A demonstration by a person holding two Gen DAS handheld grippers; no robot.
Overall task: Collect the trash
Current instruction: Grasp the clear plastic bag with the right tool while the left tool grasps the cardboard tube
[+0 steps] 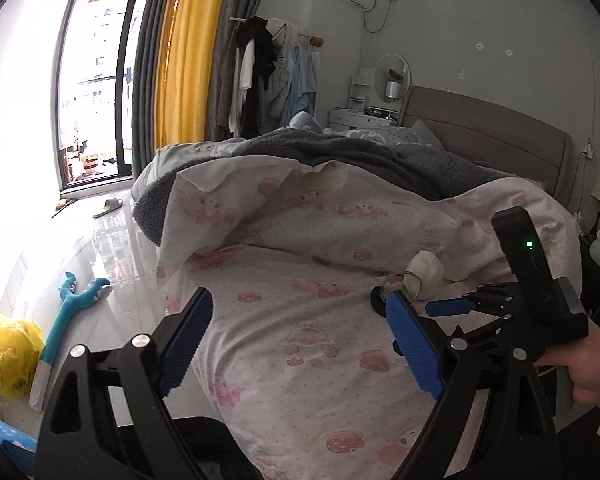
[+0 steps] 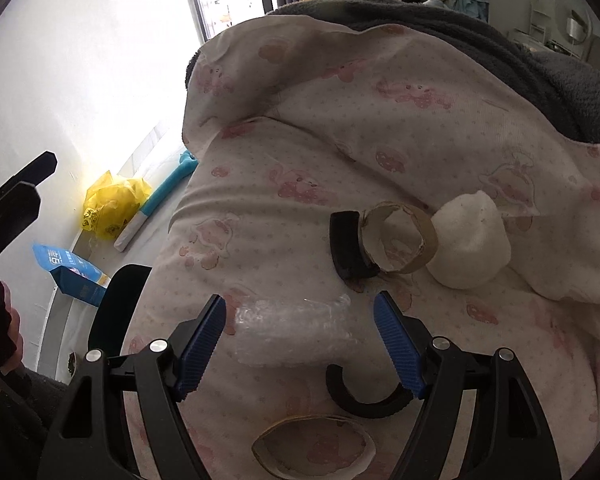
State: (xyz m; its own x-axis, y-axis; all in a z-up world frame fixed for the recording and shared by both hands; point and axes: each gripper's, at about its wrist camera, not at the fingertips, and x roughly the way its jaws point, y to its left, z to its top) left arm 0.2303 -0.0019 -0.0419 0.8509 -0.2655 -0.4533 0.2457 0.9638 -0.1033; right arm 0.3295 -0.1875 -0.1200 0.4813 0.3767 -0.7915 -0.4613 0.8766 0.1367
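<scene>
Risk lies in the wide-open, empty right claw (image 2: 300, 344) straddling the bubble wrap (image 2: 296, 332) on the bed's pink quilt (image 2: 380, 128): closing could pinch quilt fabric or slip off; left claw (image 1: 300, 344) hovers open, empty.

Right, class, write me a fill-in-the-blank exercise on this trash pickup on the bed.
1. The right gripper is open over a piece of clear ____ wrap.
2. The cardboard ring lies between a curved black piece and a ____ paper roll.
3. The yellow plastic bag sits on the ____.
4. The left gripper holds ____.

Missing words: bubble; white; floor; nothing
</scene>
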